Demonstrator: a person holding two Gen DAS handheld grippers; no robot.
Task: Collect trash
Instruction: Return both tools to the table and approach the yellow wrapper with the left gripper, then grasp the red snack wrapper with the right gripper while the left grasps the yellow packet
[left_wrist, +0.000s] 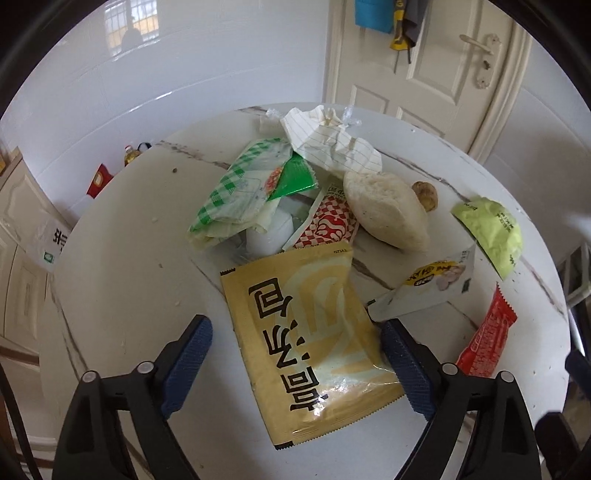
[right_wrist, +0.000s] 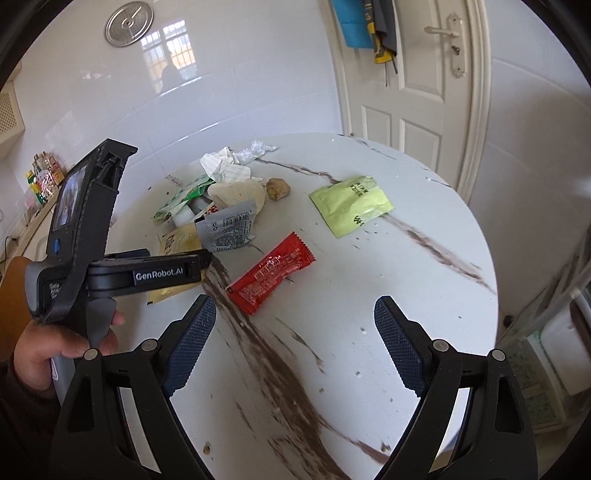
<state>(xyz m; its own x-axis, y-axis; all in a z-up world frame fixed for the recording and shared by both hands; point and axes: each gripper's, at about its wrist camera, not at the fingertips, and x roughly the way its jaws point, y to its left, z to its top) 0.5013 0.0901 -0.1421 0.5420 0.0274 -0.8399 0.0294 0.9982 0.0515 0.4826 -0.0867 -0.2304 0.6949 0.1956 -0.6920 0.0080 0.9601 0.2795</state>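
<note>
Here, in the left wrist view, the left gripper hangs low over the round marble table with its jaws spread wide on either side of a yellow sachet; nothing is grasped yet. The straddling pose suggests the sachet is the piece chosen for pickup, being the nearest item and lying flat and apart enough to be pinched from its long edges. Behind it the trash is heaped: a green checked wrapper, a red-and-white wrapper, crumpled lined paper and a pale bun overlap one another, probably pushed together to shorten later reaches. A white snack packet touches the sachet's right side, with a lime-green packet and a red packet lying farther right.

In the right wrist view, the right gripper is held back above bare tabletop, jaws released and empty, likely waiting clear of the other tool's work. The red packet lies just ahead of it, the lime-green packet beyond. The left gripper's body and the person's hand show at left, the tool pointing into the heap. No bin is visible in either view.
</note>
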